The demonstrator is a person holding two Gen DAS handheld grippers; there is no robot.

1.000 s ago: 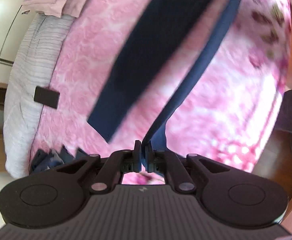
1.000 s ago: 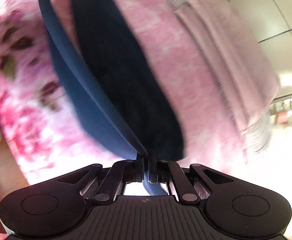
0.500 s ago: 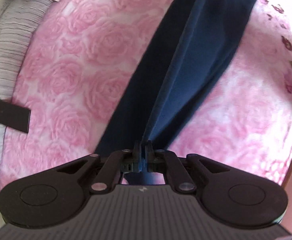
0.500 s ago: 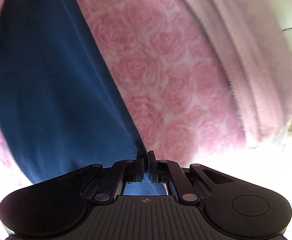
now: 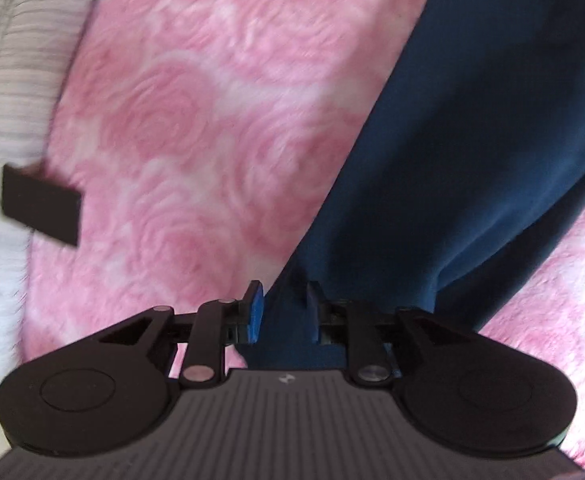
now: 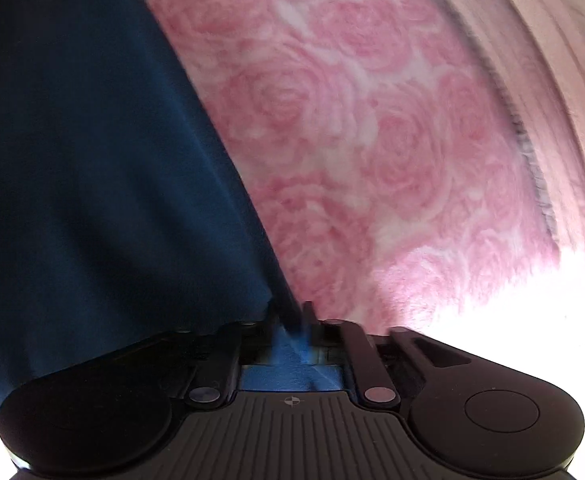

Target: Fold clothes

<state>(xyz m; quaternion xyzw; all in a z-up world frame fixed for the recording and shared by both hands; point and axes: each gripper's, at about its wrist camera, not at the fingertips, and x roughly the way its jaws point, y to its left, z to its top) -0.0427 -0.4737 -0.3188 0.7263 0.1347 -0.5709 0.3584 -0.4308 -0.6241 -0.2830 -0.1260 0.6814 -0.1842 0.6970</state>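
A navy blue garment (image 5: 472, 160) lies stretched along a pink rose-patterned blanket (image 5: 196, 128). My left gripper (image 5: 282, 310) points down at the garment's near corner. Its jaws are opening, and the cloth edge sits loose between the blue pads (image 5: 255, 312). In the right wrist view the same garment (image 6: 92, 180) fills the left side over the rose blanket (image 6: 372, 140). My right gripper (image 6: 290, 314) stands low over the other near corner. Its jaws are opening too, with a fold of blue cloth still lying in the gap.
A flat black rectangular object (image 5: 40, 208) lies at the blanket's left edge, beside grey-white striped bedding (image 5: 12, 80). A pale pink folded cover (image 6: 552, 80) runs along the blanket's right side. Beyond it is overexposed white glare.
Both grippers came down with the garment, which hung in the air and now lies on the blanket. Both pairs of jaws, shut on the cloth before, have parted.
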